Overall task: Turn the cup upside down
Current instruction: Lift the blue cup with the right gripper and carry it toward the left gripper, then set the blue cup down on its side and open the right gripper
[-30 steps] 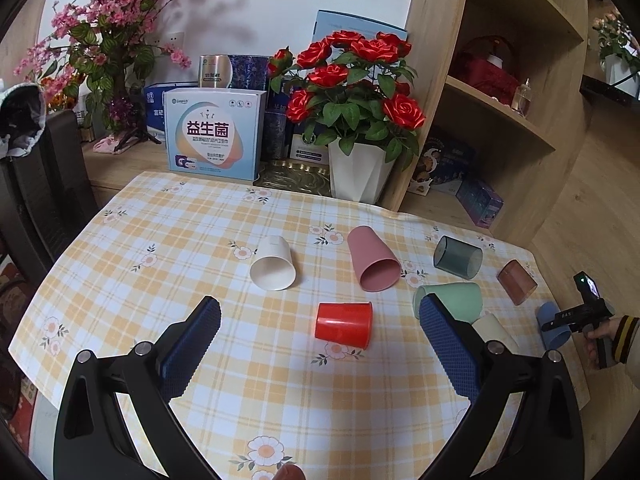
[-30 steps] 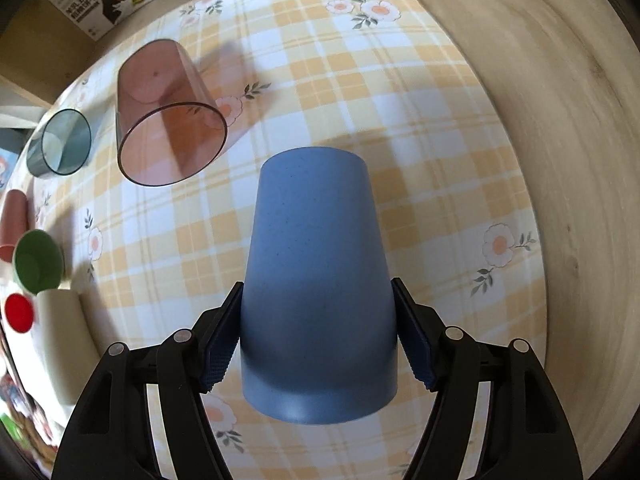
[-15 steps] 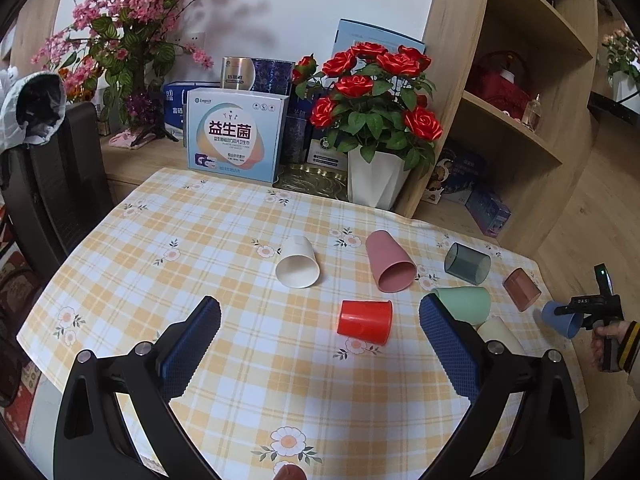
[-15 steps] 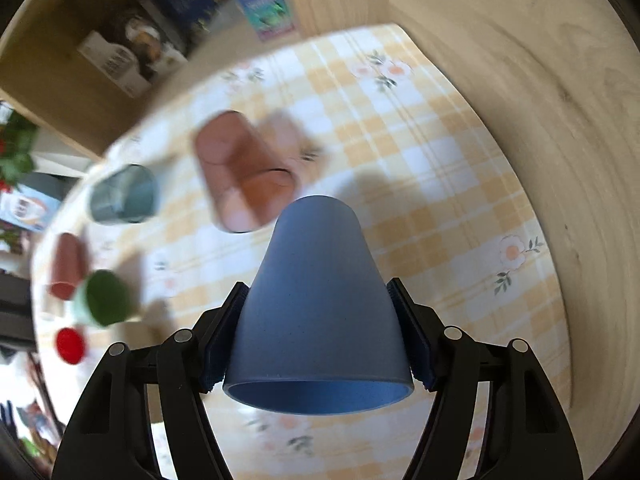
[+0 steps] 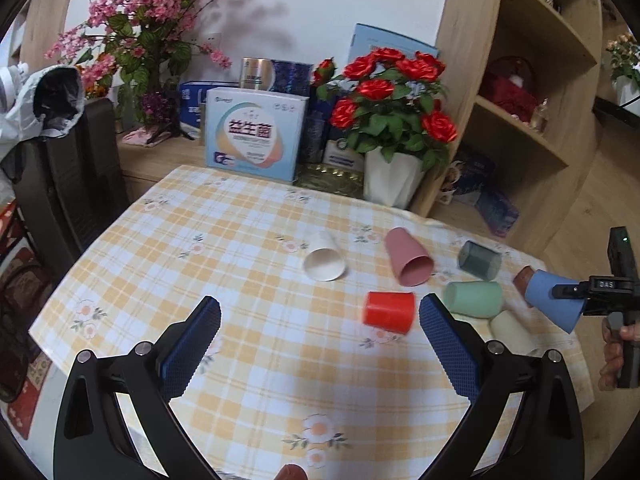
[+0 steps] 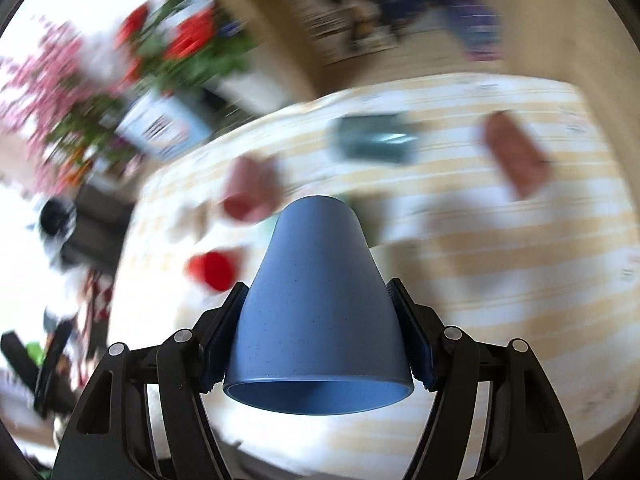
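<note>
My right gripper (image 6: pixel 318 344) is shut on a blue cup (image 6: pixel 316 320), its pads on the cup's two sides. The cup is lifted off the table, base pointing away from me, open mouth toward the camera. In the left wrist view the blue cup (image 5: pixel 552 300) hangs above the table's right edge, held by the right gripper (image 5: pixel 576 296). My left gripper (image 5: pixel 320 328) is open and empty above the near part of the checked tablecloth (image 5: pixel 224 248). The right wrist view is blurred by motion.
Several cups lie on their sides: white (image 5: pixel 324 262), pink (image 5: pixel 408 256), red (image 5: pixel 388 312), green (image 5: pixel 474 299), dark grey (image 5: pixel 479 260), cream (image 5: pixel 512 328), brown (image 5: pixel 522 278). A rose pot (image 5: pixel 392 184), boxes (image 5: pixel 256 140), a shelf (image 5: pixel 532 112) and a chair (image 5: pixel 68 184) surround the table.
The right gripper has lifted the blue cup off the table and swung it up, so it now faces across the table. The left gripper has drawn back and risen, staying open.
</note>
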`<state>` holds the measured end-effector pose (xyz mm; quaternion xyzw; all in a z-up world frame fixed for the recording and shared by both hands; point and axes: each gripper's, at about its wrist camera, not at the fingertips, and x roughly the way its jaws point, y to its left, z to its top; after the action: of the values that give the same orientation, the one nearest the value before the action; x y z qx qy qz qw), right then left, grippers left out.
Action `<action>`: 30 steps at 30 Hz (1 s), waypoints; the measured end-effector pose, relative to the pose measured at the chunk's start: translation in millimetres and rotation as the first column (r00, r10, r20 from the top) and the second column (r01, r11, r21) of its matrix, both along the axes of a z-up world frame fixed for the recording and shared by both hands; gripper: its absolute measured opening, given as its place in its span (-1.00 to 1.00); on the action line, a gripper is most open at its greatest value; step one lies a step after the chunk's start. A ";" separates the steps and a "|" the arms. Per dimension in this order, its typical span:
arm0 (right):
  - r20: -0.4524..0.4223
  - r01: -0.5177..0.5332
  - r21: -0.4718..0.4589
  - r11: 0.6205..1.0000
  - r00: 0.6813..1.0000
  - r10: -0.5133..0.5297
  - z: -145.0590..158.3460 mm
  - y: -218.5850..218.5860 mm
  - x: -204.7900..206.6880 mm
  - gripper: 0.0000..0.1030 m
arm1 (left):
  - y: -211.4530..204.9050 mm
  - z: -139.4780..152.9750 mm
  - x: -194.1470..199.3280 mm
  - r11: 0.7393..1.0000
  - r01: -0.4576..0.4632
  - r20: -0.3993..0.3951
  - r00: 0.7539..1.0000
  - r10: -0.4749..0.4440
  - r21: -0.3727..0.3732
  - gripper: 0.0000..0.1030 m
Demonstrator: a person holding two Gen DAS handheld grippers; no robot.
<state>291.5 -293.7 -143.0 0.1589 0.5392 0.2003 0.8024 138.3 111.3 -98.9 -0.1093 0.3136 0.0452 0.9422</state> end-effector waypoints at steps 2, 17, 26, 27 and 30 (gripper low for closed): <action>-0.018 -0.032 0.018 0.999 0.999 0.032 -13.6 31.6 -4.2 0.31 | 8.7 -4.7 -2.2 1.000 -0.026 -0.017 1.000 0.026 0.008 0.88; -0.122 -0.080 -0.046 0.996 0.990 0.074 -107.1 170.9 -33.7 0.31 | 48.4 -22.2 -15.2 0.994 -0.105 -0.069 0.992 0.104 -0.006 0.88; -0.134 -0.107 -0.058 0.993 0.986 0.098 -113.3 186.1 -45.9 0.32 | 42.3 -30.1 -11.2 0.995 -0.096 -0.104 0.990 0.093 -0.015 0.88; -0.140 -0.109 -0.056 0.992 0.985 0.101 -114.9 185.9 -46.6 0.32 | 41.6 -30.6 -10.8 0.995 -0.094 -0.107 0.990 0.092 -0.015 0.88; -0.155 -0.114 -0.040 0.993 0.982 0.107 -119.4 185.4 -49.0 0.32 | 38.6 -31.2 -9.1 0.996 -0.089 -0.112 0.990 0.087 -0.012 0.88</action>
<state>242.5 -108.4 -262.4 0.1238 0.6117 0.2186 0.7501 129.2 149.9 -130.1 -0.1283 0.3609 0.0903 0.9193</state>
